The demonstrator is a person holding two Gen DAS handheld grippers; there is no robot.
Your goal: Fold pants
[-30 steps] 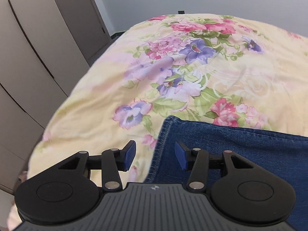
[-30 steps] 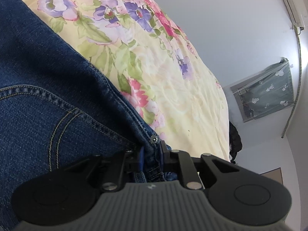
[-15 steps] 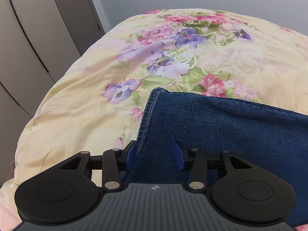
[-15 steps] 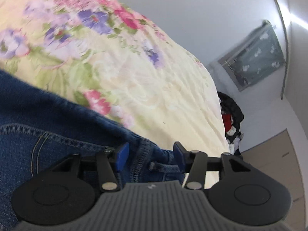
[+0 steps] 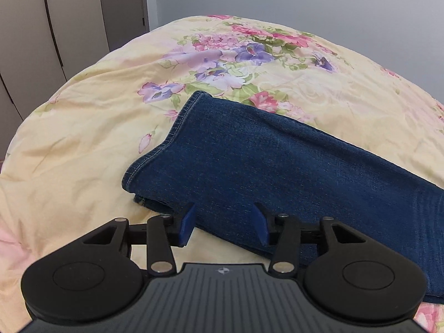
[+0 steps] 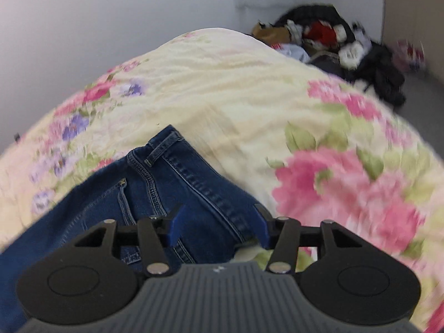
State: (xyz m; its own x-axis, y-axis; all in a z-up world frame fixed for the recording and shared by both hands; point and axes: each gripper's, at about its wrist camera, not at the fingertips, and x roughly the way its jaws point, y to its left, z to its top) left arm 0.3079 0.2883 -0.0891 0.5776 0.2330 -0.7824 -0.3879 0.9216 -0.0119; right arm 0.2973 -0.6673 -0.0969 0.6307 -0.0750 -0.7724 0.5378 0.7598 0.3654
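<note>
Dark blue jeans (image 5: 277,161) lie on a floral bedspread (image 5: 83,138), the legs folded one on the other with the hems at the left end (image 5: 155,155). My left gripper (image 5: 223,223) is open and empty, just above the near edge of the leg. In the right wrist view the waistband end (image 6: 177,177), with a belt loop and seams, lies flat. My right gripper (image 6: 217,229) is open and empty above the waistband edge.
The bedspread (image 6: 249,105) covers the whole bed. Beige wardrobe doors (image 5: 55,22) stand at the left. A pile of dark and red clothes (image 6: 338,44) lies on the floor beyond the bed's far right. A grey wall is behind.
My right gripper let go of the waistband, opened and drew back, swinging right. My left gripper pulled back from the hem end, so more of the folded legs shows.
</note>
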